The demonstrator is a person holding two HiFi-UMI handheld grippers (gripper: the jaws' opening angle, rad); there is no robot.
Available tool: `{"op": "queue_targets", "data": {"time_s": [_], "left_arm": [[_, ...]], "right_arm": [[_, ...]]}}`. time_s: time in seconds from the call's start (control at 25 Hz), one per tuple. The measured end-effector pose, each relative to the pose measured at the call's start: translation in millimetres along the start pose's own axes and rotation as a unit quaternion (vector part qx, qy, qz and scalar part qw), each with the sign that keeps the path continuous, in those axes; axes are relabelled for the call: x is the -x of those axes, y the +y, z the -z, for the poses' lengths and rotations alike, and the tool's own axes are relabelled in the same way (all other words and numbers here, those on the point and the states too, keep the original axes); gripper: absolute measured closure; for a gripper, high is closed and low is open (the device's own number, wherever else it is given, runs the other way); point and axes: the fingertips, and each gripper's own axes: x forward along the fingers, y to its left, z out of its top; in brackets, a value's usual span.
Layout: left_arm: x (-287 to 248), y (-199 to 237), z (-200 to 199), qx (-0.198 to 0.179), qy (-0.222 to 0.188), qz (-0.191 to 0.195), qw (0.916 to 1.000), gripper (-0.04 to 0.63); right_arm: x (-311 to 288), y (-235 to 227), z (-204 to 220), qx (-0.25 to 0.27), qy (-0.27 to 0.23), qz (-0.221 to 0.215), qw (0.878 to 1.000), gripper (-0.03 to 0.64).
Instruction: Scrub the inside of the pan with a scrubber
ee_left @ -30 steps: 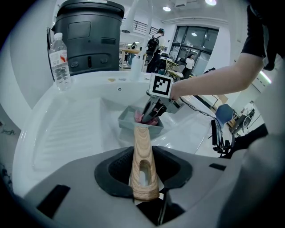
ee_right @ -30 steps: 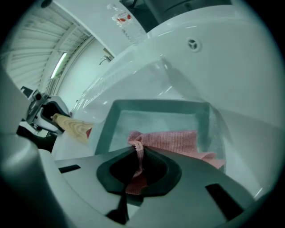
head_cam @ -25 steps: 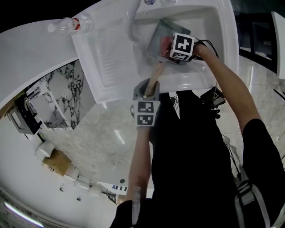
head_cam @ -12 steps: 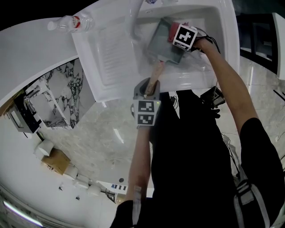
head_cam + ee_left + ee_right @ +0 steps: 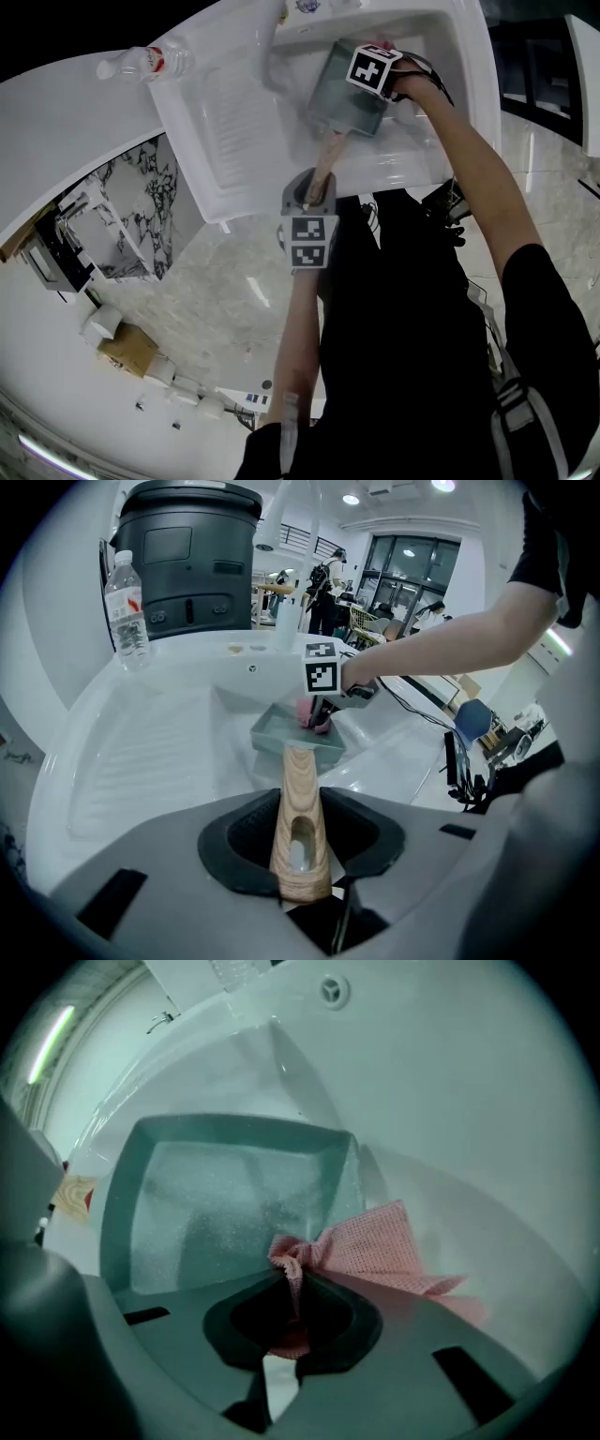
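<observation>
A square grey-green pan sits in the white sink basin. Its wooden handle points toward me, and my left gripper is shut on it. My right gripper is shut on a pink mesh scrubber cloth at the pan's far right rim. Most of the cloth spills over the rim onto the sink wall.
A ribbed white drainboard lies left of the basin. A plastic water bottle stands on the counter's far left. A dark bin is behind the sink. Marble floor and boxes lie below.
My right gripper has moved with the cloth from the near right part of the pan up to its far right rim. The left gripper and handle stayed put.
</observation>
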Motion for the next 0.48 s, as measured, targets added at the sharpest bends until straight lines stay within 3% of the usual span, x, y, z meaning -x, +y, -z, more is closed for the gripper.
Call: {"op": "queue_targets", "data": {"time_s": [0.28, 0.48], "left_arm": [[1, -1, -1, 0.001, 0.004, 0.003, 1.0, 0.456], [1, -2, -2, 0.001, 0.004, 0.004, 1.0, 0.456]], "right_arm": [[10, 38, 25, -0.056, 0.048, -0.148, 0.986, 0.578], [25, 85, 21, -0.012, 0.054, -0.249, 0.967, 0.578]]}}
